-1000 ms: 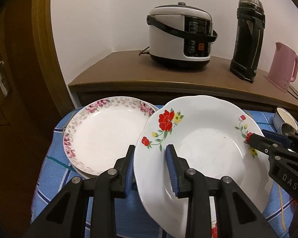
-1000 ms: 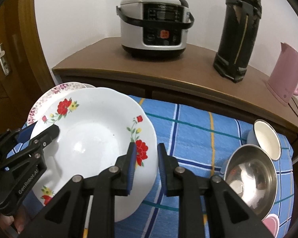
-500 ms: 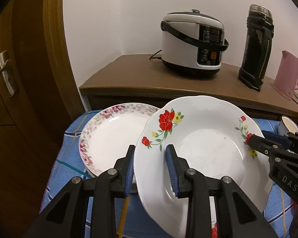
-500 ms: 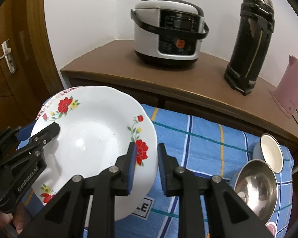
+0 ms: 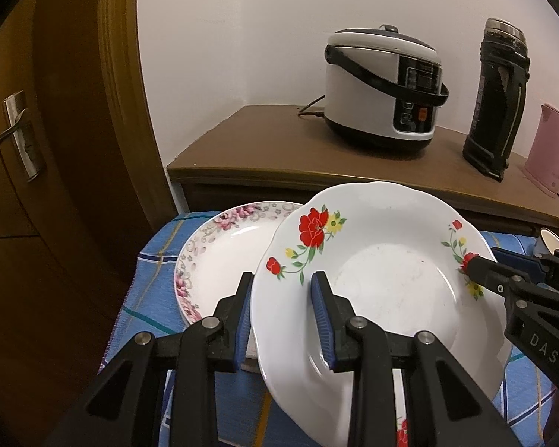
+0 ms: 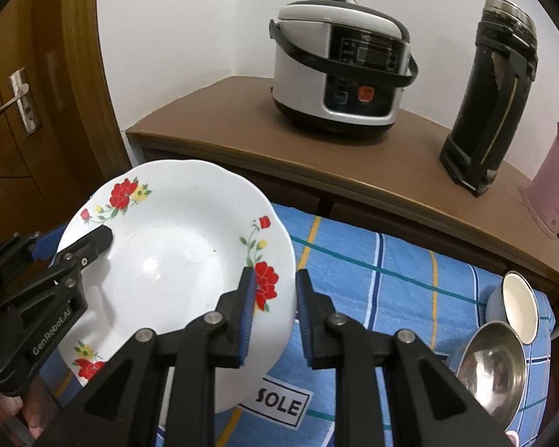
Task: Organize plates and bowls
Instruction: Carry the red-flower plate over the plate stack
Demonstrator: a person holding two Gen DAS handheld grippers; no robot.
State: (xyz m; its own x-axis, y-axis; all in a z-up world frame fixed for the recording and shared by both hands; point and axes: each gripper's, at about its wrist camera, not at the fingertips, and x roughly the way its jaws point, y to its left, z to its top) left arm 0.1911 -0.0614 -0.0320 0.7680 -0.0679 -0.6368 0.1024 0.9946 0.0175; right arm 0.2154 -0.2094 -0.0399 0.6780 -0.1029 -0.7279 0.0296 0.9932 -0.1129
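1. Holding the red-flower plate (image 5: 384, 290) up off the blue cloth (image 6: 372, 272), both claws pinch it at once. The left claw (image 5: 281, 316) nips one rim and the right claw (image 6: 272, 311) nips the other rim. Each claw is narrow, closed on the plate.
2. The plate is tilted and partly over the pink-flower plate (image 5: 220, 257), which lies flat on the cloth.
3. The plate is smooth and shiny. If one claw loosens, I think it slips and falls.
4. If the two hands pull apart or twist in different ways, the rim may pop out of a claw, or the plate may crack.
5. If it comes down too fast on the pink-flower plate, the two may bang and chip.
6. If it lands off-centre, it may slide off the cloth edge.
7. The steel bowl (image 6: 492, 368) and the cup (image 6: 520, 307) sit well away, so they look safe.
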